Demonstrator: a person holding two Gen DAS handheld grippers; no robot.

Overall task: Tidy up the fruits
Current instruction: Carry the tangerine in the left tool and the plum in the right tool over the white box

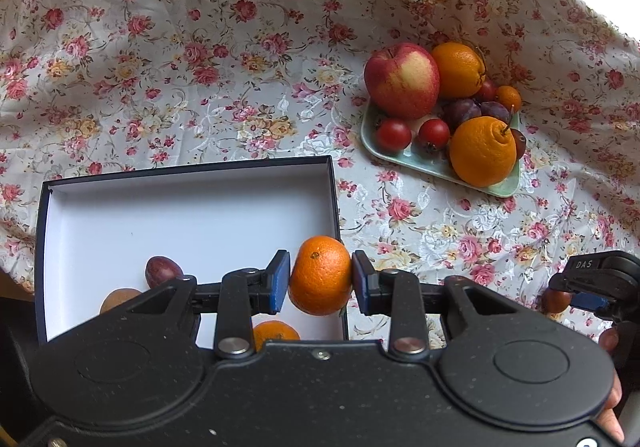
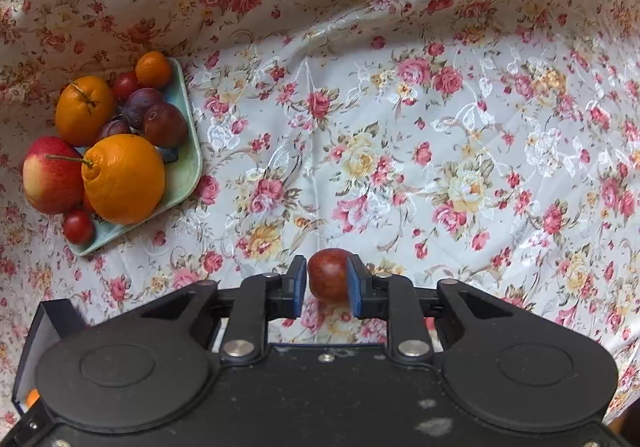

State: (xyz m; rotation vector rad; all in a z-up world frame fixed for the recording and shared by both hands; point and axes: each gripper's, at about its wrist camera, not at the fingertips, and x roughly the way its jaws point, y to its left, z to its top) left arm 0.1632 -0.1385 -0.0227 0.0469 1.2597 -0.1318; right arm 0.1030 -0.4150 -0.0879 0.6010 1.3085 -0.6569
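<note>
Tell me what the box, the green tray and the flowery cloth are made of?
The box looks like stiff cardboard: thin straight walls, dark outside, matte white inside. The green tray seems glazed ceramic or glossy plastic; its rim shines, but I can't tell which. The flowery cloth is woven fabric with a satiny sheen, creased and folded.

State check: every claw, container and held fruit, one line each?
left claw: shut on mandarin, above box edge
right claw: shut on small red fruit
box: open, a few fruits inside
green tray: piled with fruit
big apple: on tray, untouched
</note>
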